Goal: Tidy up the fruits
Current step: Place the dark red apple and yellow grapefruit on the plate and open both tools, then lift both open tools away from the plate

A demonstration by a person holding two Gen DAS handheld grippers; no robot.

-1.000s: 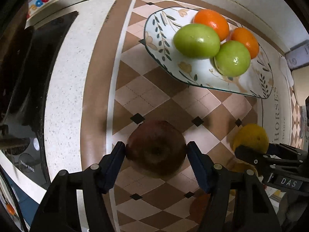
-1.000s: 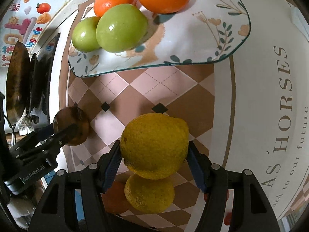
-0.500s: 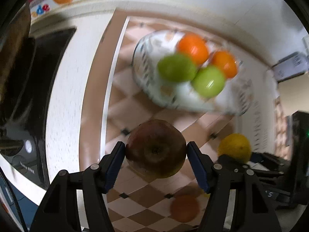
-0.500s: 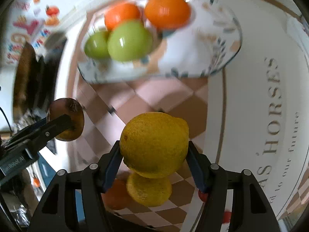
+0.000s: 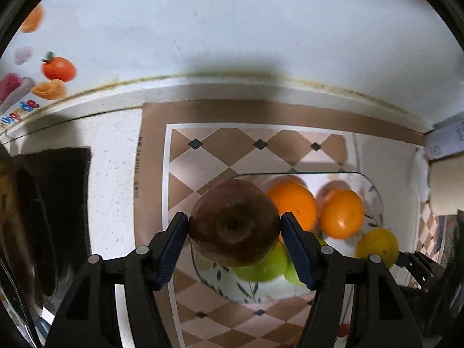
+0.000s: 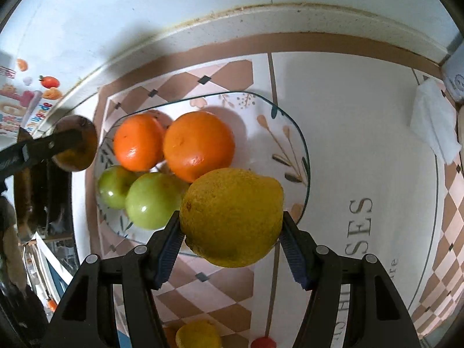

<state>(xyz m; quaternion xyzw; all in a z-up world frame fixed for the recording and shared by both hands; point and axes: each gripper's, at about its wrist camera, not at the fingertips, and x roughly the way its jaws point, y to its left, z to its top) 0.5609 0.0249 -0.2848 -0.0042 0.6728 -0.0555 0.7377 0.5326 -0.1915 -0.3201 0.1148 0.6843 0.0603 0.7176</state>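
While L gripper (image 5: pixel 234 233) clamps brown apple (image 5: pixel 233 226), R gripper (image 6: pixel 231 233) clamps lemon (image 6: pixel 232 216).

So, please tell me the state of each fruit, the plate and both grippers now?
Left gripper: shut on dark brown-red apple, lifted.
Right gripper: shut on big yellow lemon, lifted.
Floral oval plate: holds two oranges and two green apples.

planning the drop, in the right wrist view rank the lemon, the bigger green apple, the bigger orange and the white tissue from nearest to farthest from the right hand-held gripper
1. Lemon: clamped in the right hand-held gripper.
2. Bigger green apple: on the plate, just left of the lemon.
3. Bigger orange: on the plate, behind the lemon.
4. White tissue: far right, near the wall.
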